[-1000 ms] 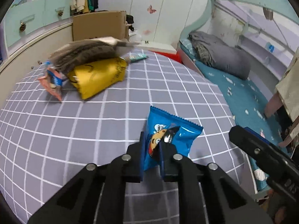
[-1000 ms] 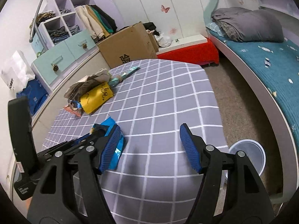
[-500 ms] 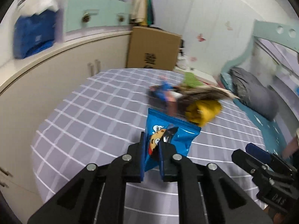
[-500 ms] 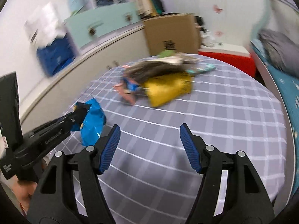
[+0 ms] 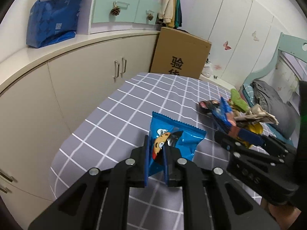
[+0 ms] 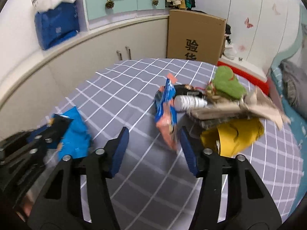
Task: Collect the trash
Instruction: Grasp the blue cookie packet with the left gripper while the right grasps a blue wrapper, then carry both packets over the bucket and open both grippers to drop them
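Closing our right gripper (image 6: 153, 149) toward the orange-blue wrapper (image 6: 167, 113), nothing pinched yet; its long axis runs away from us, just left of the yellow bag (image 6: 232, 136) on the bench (image 6: 134, 88). Left gripper (image 5: 155, 164) (farther off) clamps the blue snack packet (image 5: 172, 138).

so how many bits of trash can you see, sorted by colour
blue: 2, the blue snack packet shut in the left gripper and the blue-and-orange wrapper on the table
yellow: 1, the yellow bag
green: 1, the green wrapper
silver: 1, the silver can
grey-brown: 1, the crumpled paper
total: 6
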### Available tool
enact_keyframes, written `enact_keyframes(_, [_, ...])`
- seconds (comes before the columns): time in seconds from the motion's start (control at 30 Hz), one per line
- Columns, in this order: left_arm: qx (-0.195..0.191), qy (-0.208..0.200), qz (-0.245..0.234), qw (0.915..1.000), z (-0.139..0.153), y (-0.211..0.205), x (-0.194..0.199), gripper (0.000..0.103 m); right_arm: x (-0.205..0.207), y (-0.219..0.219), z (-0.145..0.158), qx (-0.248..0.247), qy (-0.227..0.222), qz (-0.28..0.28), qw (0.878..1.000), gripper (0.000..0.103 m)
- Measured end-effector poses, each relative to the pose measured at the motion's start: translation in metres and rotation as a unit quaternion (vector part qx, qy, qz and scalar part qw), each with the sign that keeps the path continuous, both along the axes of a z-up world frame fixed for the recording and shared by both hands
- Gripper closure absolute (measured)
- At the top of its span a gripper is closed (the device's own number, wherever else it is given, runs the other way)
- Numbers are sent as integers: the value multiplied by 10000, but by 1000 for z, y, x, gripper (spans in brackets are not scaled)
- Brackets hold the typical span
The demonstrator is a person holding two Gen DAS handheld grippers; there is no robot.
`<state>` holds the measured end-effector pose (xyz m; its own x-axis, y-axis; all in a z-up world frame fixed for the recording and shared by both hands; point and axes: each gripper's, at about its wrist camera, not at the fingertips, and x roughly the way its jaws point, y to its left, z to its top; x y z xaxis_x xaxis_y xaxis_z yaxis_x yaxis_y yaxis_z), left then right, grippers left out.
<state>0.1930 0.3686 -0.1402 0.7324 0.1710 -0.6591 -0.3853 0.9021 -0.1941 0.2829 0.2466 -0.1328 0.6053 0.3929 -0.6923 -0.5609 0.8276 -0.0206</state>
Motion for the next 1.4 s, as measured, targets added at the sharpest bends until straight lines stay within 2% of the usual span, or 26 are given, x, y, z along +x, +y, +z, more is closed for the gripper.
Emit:
enact_keyframes(0.03, [-23,-8,2,10000,0,2,0,91,6,5,-3,-124,-13,-19,9999,65])
enact_keyframes(0.07, [-40,-10,15,10000,0,3,1,91,11,7,-5,-107,70,9,9999,87])
enact_keyframes(0.1, [-33,-6,19,10000,0,3,2,91,14,8,-8,-51,194,56,9998,93])
enact_keyframes(0.17, [-33,-41,22,10000,1,-1,-1,91,7,4,-2,141,187,189,9995,97])
enact_keyframes(0.37, [6,-183,-104,9998,15,-18,-13,91,-36,-23,28,656,46,606,9960,98])
enact_keyframes(0.5, [136,-310,-369,9987,30,-51,-22,91,-62,-60,48,987,-146,590,9933,98])
enact_keyframes(0.6, [277,-421,-625,9968,45,-85,-25,91,-76,-106,56,1282,-190,374,9909,98])
enact_keyframes(0.77, [490,-505,-1248,9897,58,-158,-20,91,-95,-205,56,1771,-277,-324,9833,98])
enact_keyframes(0.9, [604,-481,-2044,9758,59,-244,-15,91,-116,-294,46,2134,-379,-1032,9708,98])
enact_keyframes(1.07, [665,-349,-3094,9480,48,-347,-11,91,-139,-397,23,2481,-395,-1868,9497,98])
enact_keyframes(1.1, [711,-297,-3320,9401,41,-372,-9,91,-142,-411,17,2508,-375,-2017,9461,98])
enact_keyframes(1.2, [721,18,-3781,9229,17,-427,2,91,-149,-470,-18,2591,-161,-2629,9292,97])
enact_keyframes(1.3, [588,438,-4122,9082,-12,-475,17,91,-150,-509,-51,2598,84,-3036,9167,97])
enact_keyframes(1.4, [633,759,-4405,8923,-50,-521,29,91,-144,-545,-101,2636,512,-3495,8976,97])
